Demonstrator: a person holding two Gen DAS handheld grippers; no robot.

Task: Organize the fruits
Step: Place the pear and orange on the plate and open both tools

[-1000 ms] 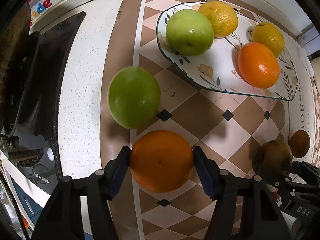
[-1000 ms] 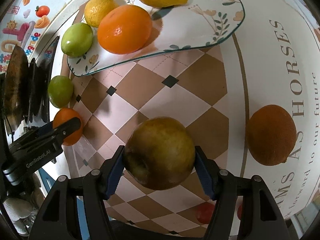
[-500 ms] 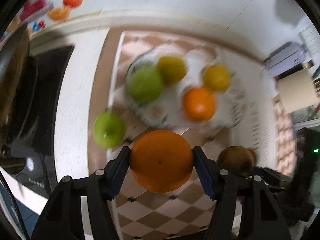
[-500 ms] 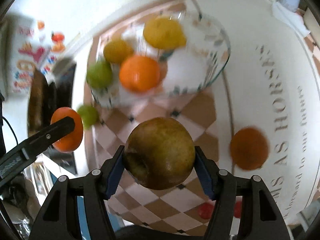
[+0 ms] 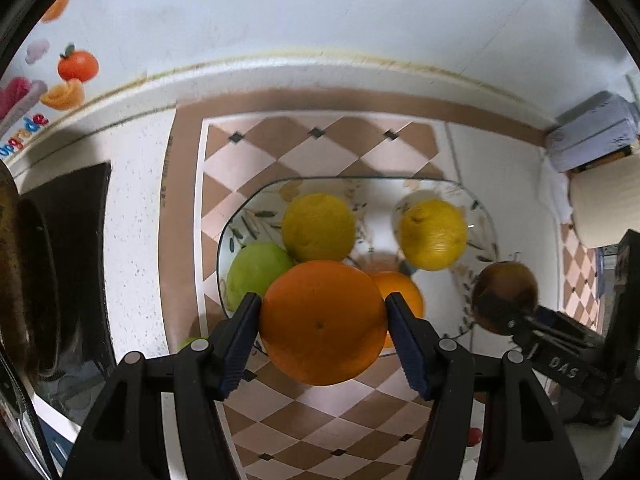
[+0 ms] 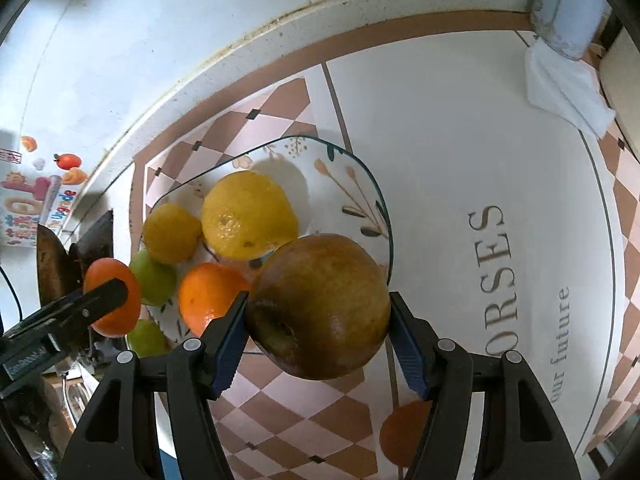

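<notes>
The held orange [image 5: 322,322] in the left gripper [image 5: 323,342] hides most of a second orange [image 5: 404,294] and part of a green apple [image 5: 256,274] on the plate [image 5: 486,224]. Left of that gripper, another green fruit [image 5: 188,343] barely shows past the finger. Below the right gripper [image 6: 318,334], its arm cuts off a loose orange [image 6: 404,432]. A small red thing [image 5: 474,435], perhaps a tomato, is too small to tell.

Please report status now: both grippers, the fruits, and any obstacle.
Left gripper shut on orange. Right gripper shut on brown apple. Both above plate; four fruits on it. Right half bare.
</notes>
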